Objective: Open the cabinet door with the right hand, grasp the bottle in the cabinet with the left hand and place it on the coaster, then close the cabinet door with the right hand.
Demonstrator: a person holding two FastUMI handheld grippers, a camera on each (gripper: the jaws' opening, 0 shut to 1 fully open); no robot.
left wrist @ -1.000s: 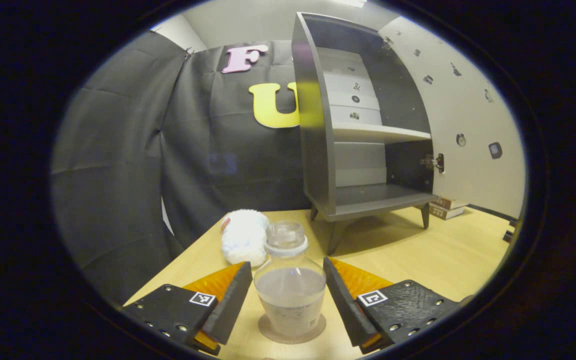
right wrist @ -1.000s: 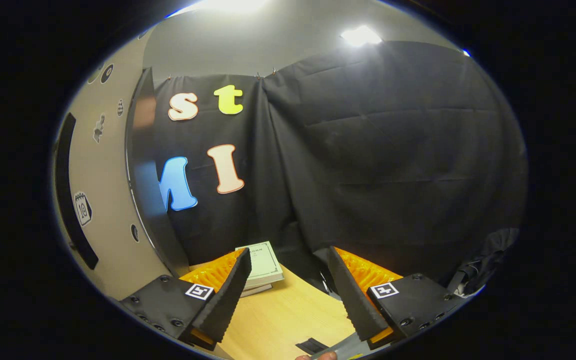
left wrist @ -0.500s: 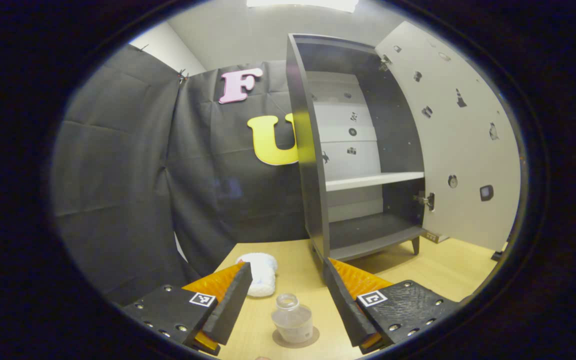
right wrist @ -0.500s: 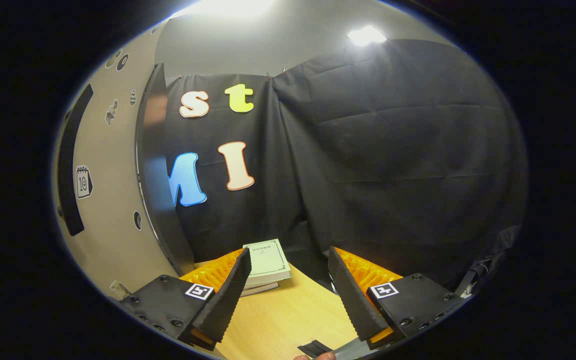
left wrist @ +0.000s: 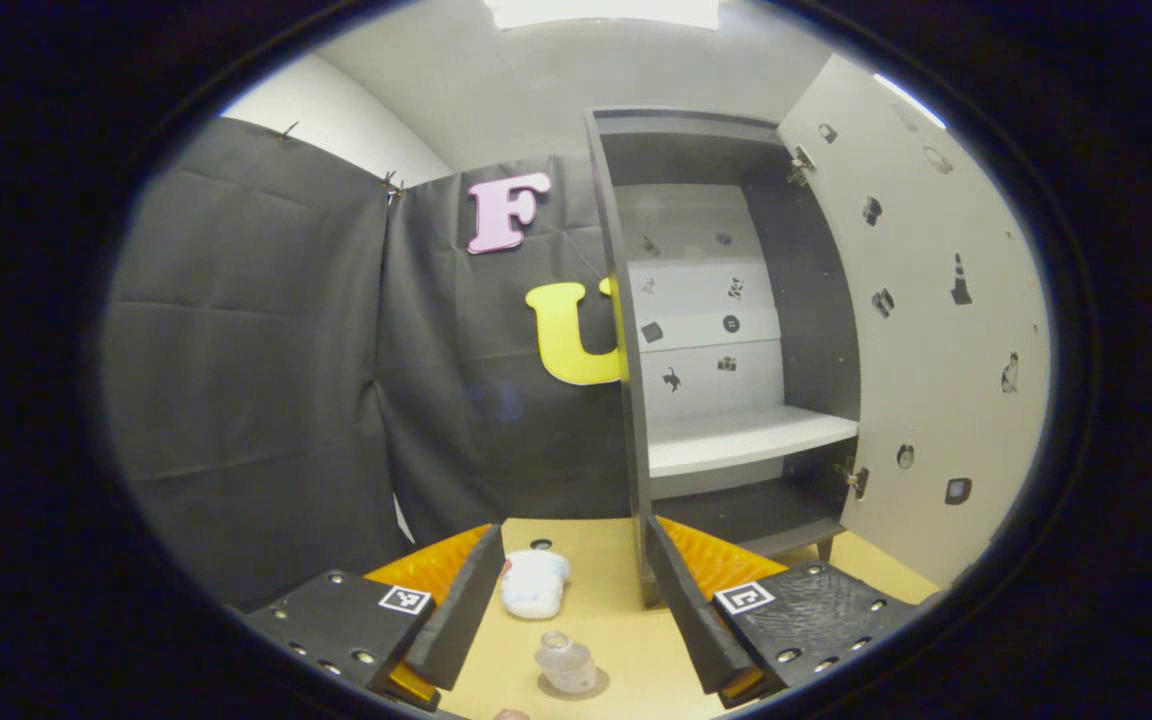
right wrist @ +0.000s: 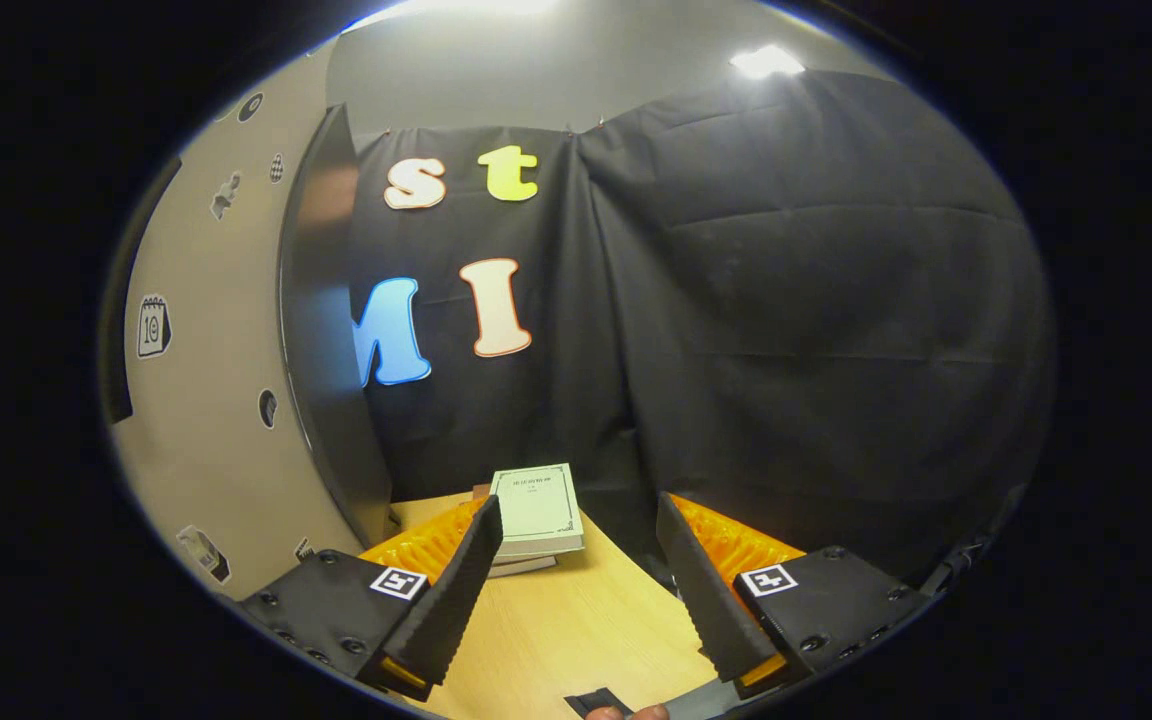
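While standing upright on the round coaster on the table, between and beyond the spread fingers of the left gripper, the bottle touches neither finger. Just behind it, a white fluffy cloth; further back, the cabinet with its door swung wide to the right and shelves bare. Right gripper likewise spread and holding nothing, above the table edge, facing a stack of books beside the door's outer face.
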